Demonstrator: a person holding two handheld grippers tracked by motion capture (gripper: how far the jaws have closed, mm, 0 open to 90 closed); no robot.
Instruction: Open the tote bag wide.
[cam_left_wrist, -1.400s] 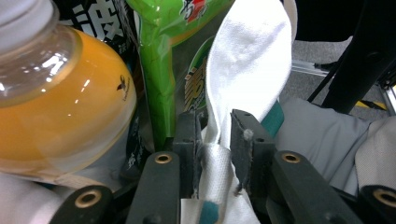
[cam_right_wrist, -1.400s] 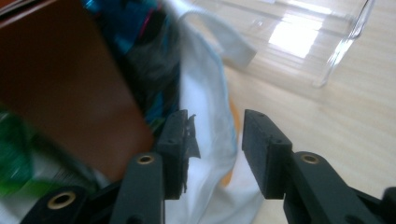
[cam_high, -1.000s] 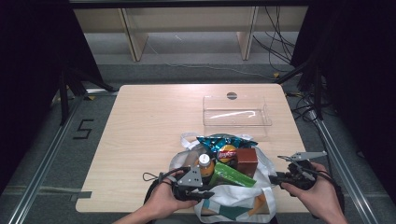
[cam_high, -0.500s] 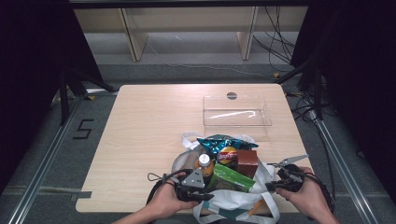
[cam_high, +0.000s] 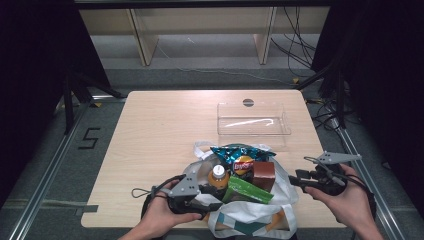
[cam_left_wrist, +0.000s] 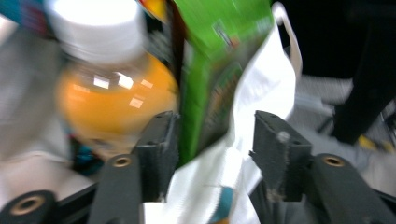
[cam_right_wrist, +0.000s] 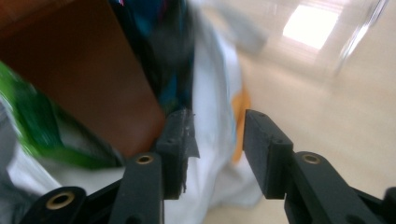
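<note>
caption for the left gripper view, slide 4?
Left gripper open astride the white shopping bag's rim, beside an orange-drink bottle with white cap and a green snack packet.

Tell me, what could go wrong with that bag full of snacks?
The bag sits at the table's near edge, so it might slide off. Both the left hand-held gripper and the right hand-held gripper have just been opening, with bag cloth between their jaws but no longer pinched, so the sides may sag. Then the orange bottle or the green packet could tip out.
</note>
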